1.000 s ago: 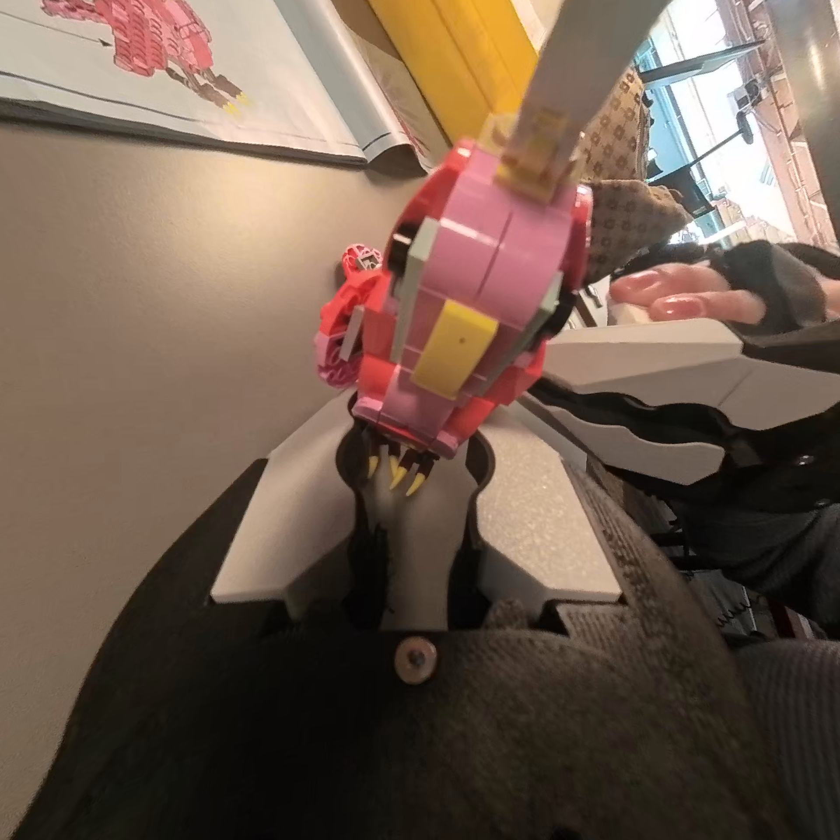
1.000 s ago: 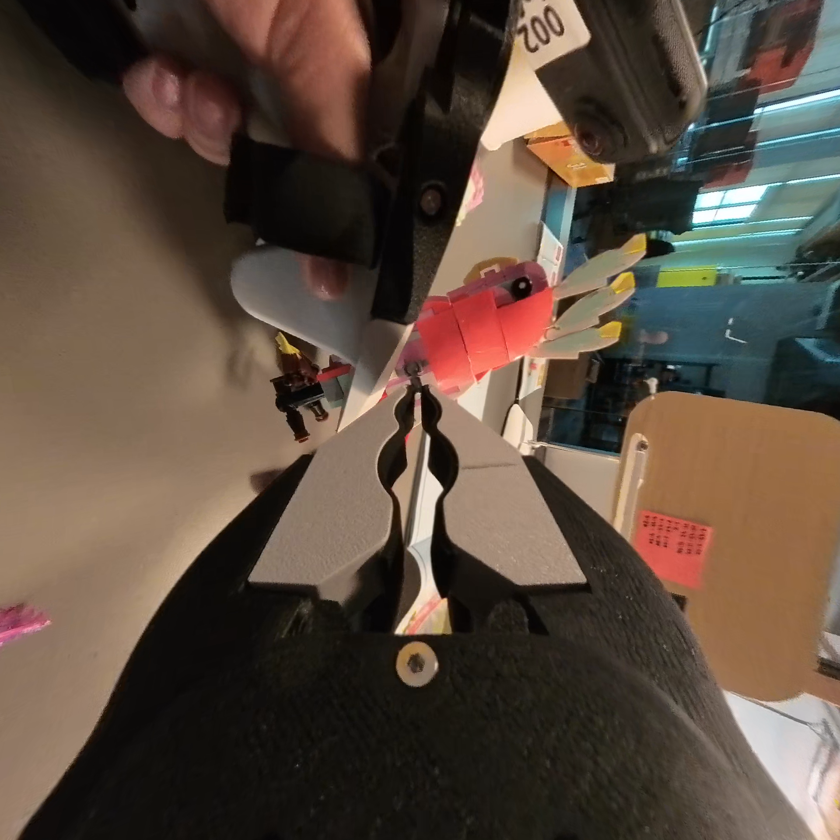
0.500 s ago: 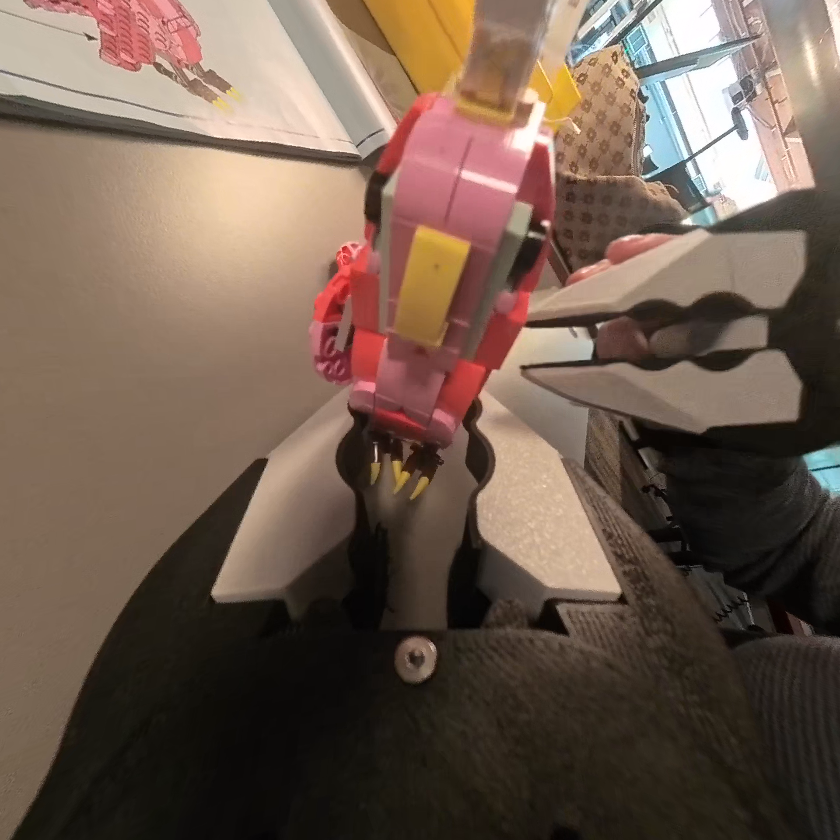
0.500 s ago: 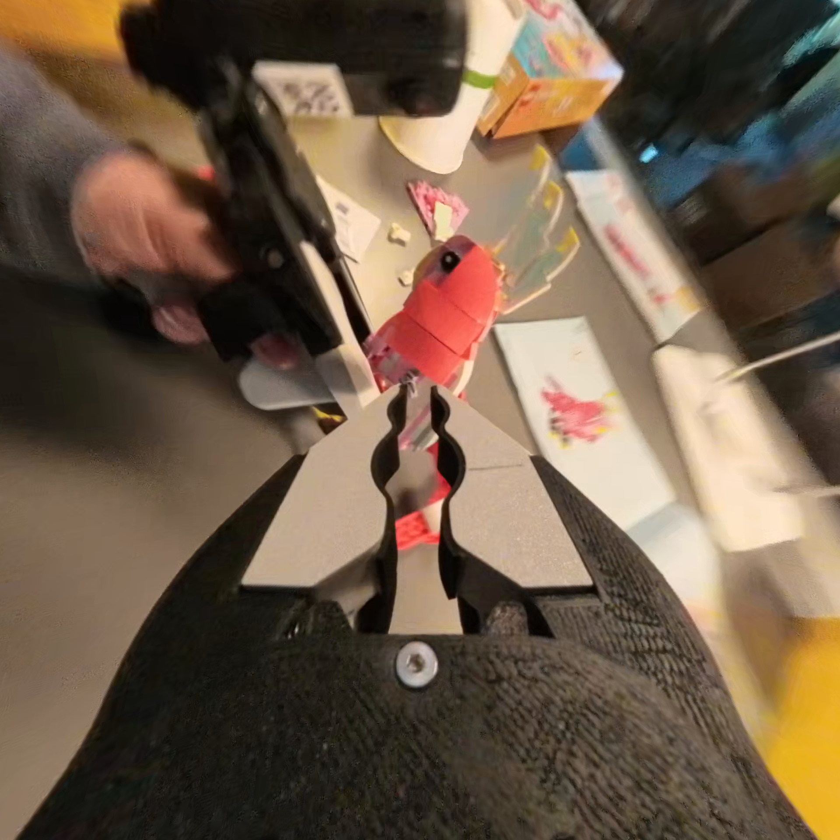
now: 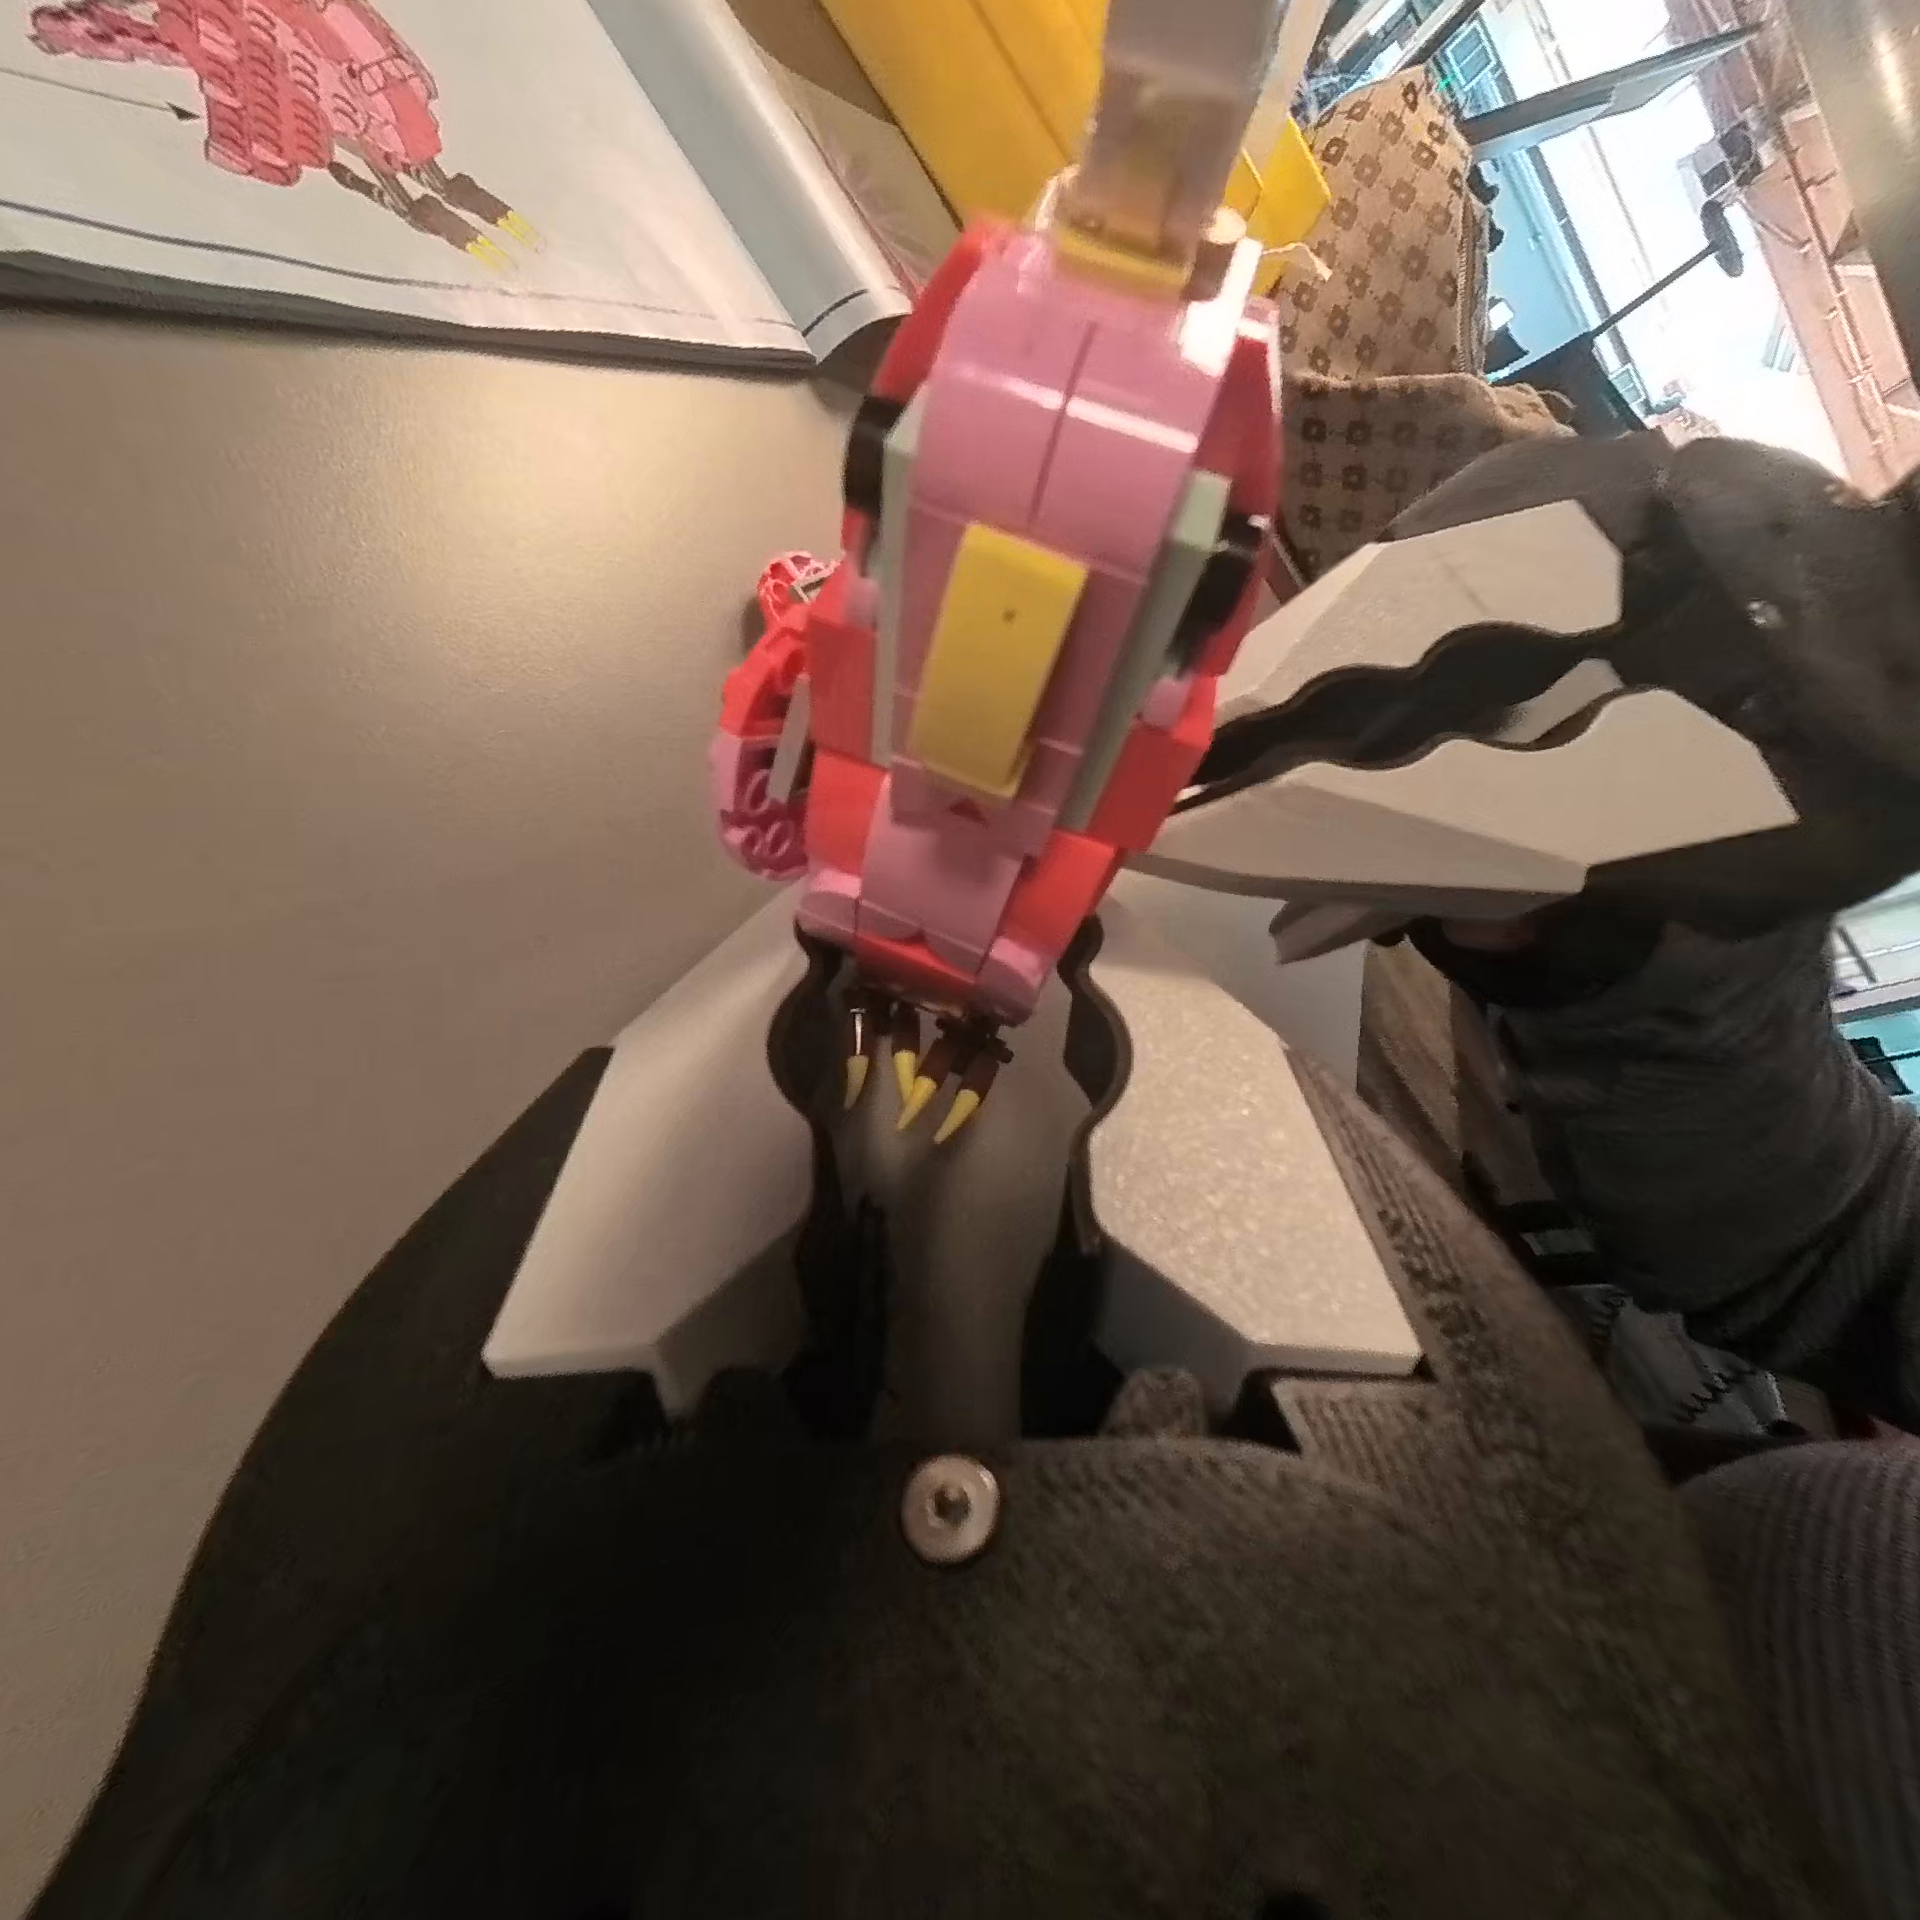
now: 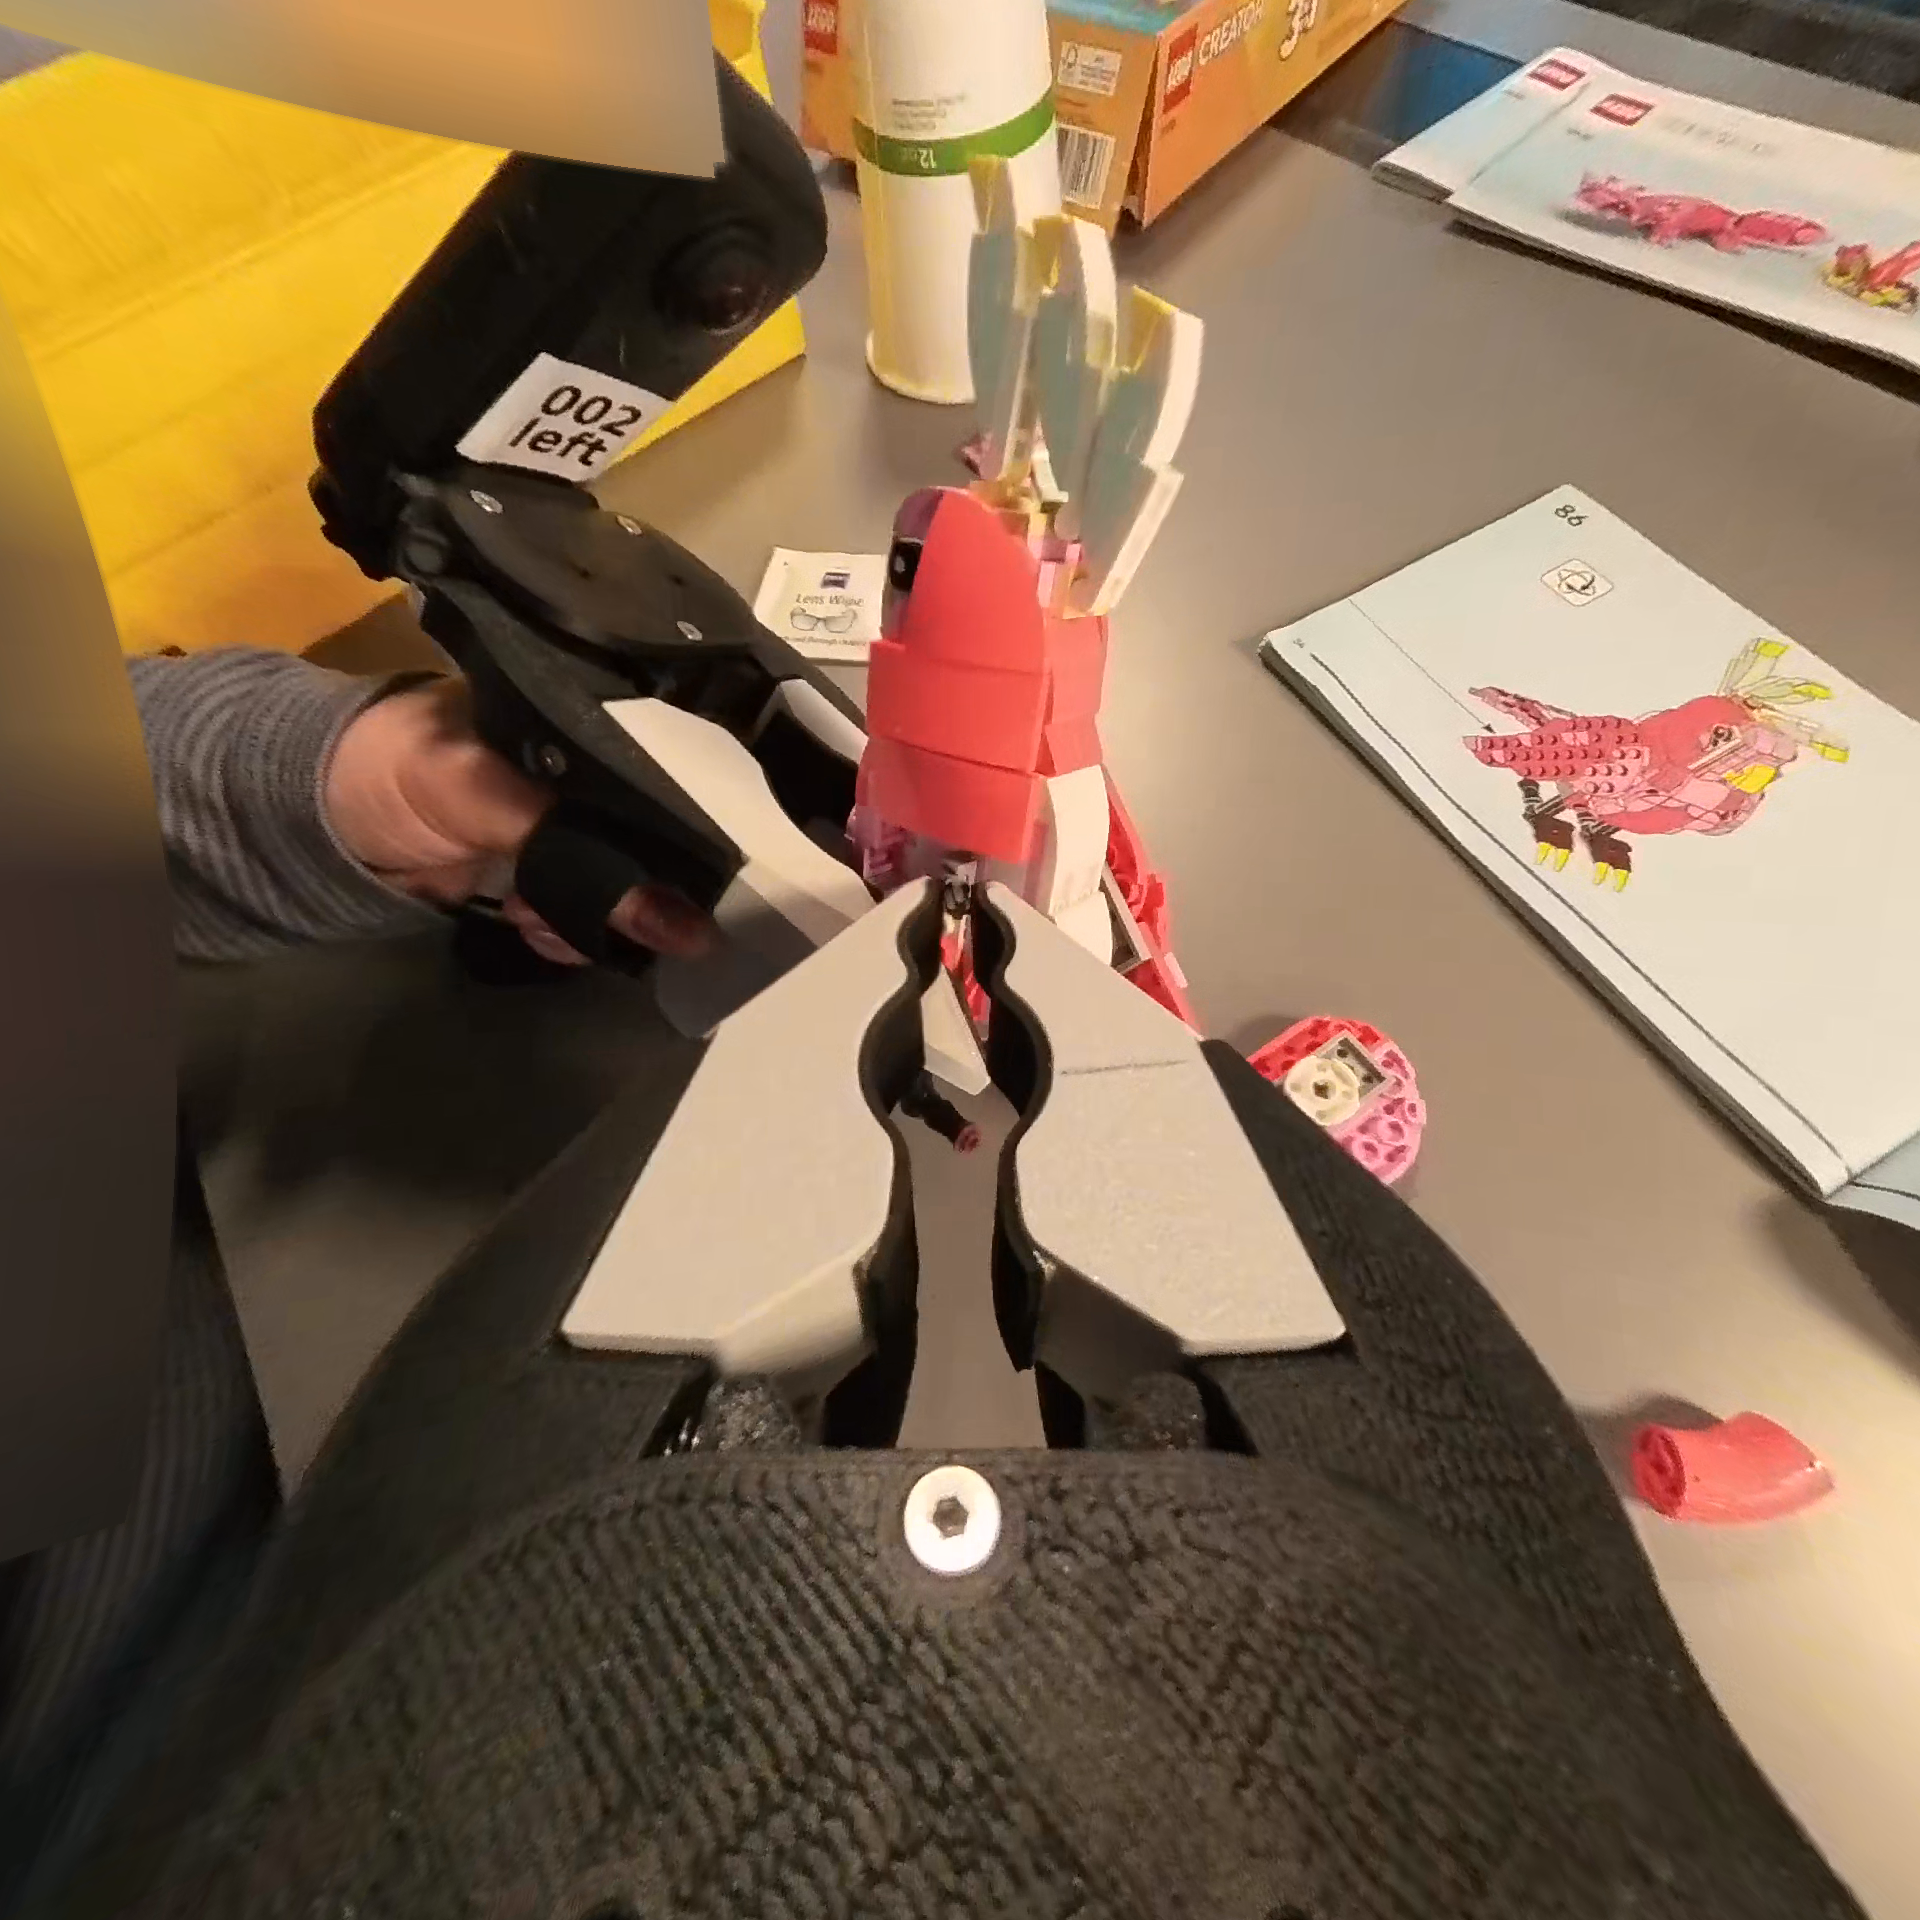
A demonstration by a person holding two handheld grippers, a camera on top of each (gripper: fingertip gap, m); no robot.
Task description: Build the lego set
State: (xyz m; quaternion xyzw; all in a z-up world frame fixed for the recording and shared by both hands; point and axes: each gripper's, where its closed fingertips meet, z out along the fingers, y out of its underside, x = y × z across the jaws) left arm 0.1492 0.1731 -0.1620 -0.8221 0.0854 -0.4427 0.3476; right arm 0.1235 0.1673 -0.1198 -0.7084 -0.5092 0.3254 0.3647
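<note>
Gripping a pink brick bird point(image 5: 1039, 582), the left gripper point(image 5: 940, 956).

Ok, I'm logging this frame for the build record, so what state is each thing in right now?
Left gripper: clamped on the brick bird's lower body.
Brick bird: held upright, crest up, claws between the left fingers.
Right gripper: tips nearly shut at a small dark part under the bird.
Instruction booklet: open, flat on table.
Pink wing piece: loose on table.
Red curved piece: loose on table.

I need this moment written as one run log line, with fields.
left gripper: grips brick bird | right gripper: tips closed at bird's underside | table: booklet, loose wing piece
</note>
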